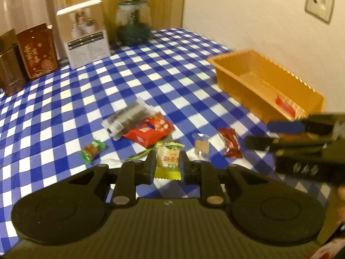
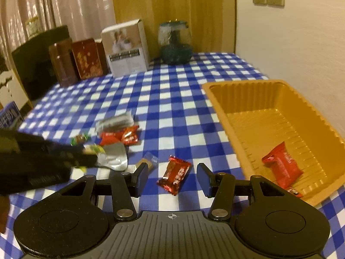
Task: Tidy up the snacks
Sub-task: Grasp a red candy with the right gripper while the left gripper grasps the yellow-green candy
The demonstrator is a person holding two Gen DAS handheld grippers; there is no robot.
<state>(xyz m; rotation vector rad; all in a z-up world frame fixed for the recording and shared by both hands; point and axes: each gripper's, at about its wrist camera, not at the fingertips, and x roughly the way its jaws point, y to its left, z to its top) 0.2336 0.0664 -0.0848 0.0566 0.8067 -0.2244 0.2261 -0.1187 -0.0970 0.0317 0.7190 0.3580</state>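
Your left gripper (image 1: 167,166) is clamped on a yellow-and-green candy packet (image 1: 168,159), pads pressed to both its sides, held above the bench (image 1: 151,69). Your right gripper (image 2: 172,178) stands partly open with nothing between the fingers; a dark red foil snack (image 2: 174,173) lies on the checked cloth just beyond the gap, not touched.

Near the left gripper on the cloth: a small clear-wrapped brown sweet (image 1: 201,146), a green-wrapped snack (image 1: 92,150), then a red packet (image 1: 148,131) overlapped by a white-and-black printed wrapper (image 1: 127,116). A crumpled silver wrapper (image 2: 113,155) shows in the right wrist view beside the left gripper.

To the right, the orange plastic tray (image 2: 217,99) sits on the bench; one red packet (image 2: 281,166) lies in its near end, a second red piece (image 2: 294,192) at its near wall.

Far edge: a brown canister (image 2: 62,62), a red gold-printed tin (image 2: 87,58), a white carton (image 2: 126,47), a glass jar (image 2: 174,43).
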